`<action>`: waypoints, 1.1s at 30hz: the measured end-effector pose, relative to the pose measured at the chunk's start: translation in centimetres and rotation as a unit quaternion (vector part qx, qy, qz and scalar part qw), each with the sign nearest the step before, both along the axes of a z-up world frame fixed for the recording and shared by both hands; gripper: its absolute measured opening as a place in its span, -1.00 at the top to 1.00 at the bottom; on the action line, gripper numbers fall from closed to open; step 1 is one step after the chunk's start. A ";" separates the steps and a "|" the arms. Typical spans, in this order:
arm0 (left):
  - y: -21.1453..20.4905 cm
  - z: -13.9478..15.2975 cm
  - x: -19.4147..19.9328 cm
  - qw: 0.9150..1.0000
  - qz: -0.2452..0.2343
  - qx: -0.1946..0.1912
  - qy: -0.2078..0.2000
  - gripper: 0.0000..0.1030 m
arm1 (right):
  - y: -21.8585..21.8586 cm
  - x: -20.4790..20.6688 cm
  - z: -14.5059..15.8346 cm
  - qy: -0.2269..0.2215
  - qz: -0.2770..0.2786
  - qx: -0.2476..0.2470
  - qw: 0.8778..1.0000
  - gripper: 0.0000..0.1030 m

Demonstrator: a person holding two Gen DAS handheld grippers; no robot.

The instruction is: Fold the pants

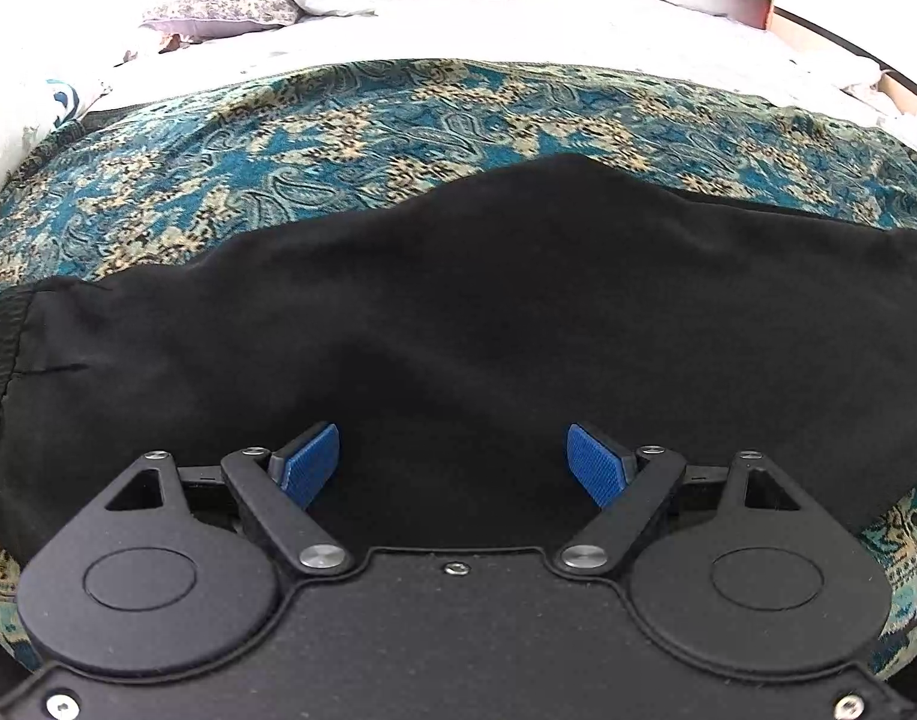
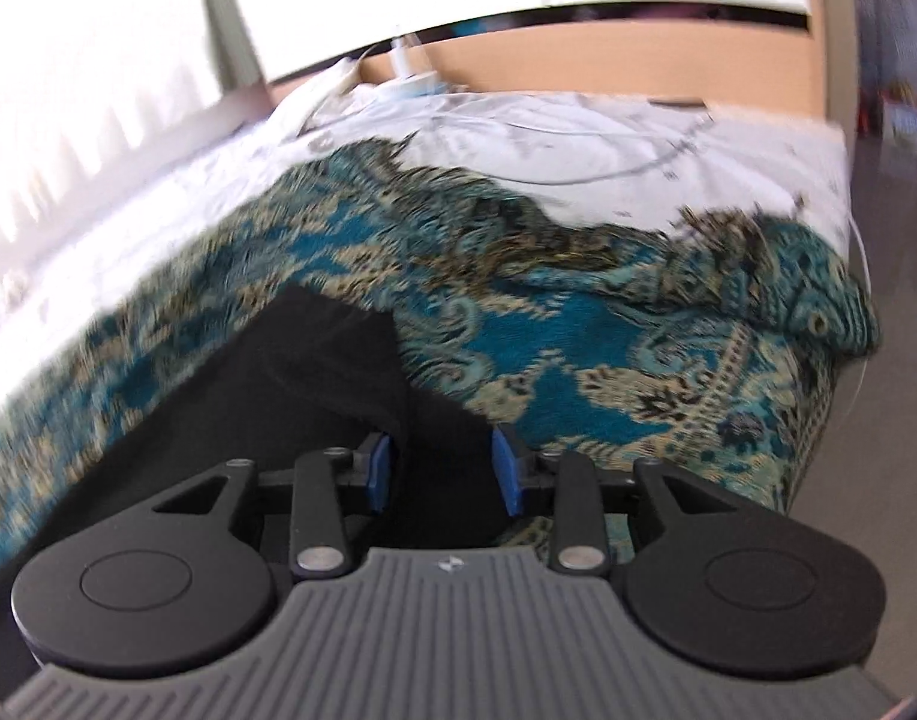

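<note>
Both grippers [image 1: 453, 465] [image 2: 441, 468] gape over black pants [image 1: 458, 312] on blanket [image 1: 338, 120].

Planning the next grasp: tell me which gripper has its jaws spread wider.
The left gripper: its blue pads sit far apart over the black pants. The right gripper is open too, but narrower.

Bedroom: bed [image 1: 518, 30], pillows [image 1: 230, 3]

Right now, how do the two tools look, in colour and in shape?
Both are black, with round discs, slim link bars with silver screws, and blue ribbed pads. The left tool has a dark, finely dotted base plate. The right tool has a grey ribbed plate with a small white mark.
</note>
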State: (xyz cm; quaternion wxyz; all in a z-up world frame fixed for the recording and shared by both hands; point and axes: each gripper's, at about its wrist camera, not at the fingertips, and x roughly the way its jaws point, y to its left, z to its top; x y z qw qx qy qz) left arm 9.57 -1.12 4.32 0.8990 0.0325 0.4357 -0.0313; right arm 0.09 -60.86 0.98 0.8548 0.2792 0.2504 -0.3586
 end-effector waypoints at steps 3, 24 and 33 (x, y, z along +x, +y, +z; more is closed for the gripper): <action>0.3 0.4 0.2 1.000 0.008 -0.005 -0.002 -0.61 | -1.6 -1.7 -0.1 -0.018 -0.045 0.014 0.999 -0.16; 0.2 0.0 -0.9 1.000 0.012 -0.003 0.011 -0.61 | -1.3 -7.1 -1.6 -0.154 -0.030 0.107 0.982 0.60; 0.6 0.0 -0.7 1.000 0.019 -0.006 0.010 -0.61 | -1.9 -5.5 -3.0 -0.124 -0.025 0.140 0.982 0.35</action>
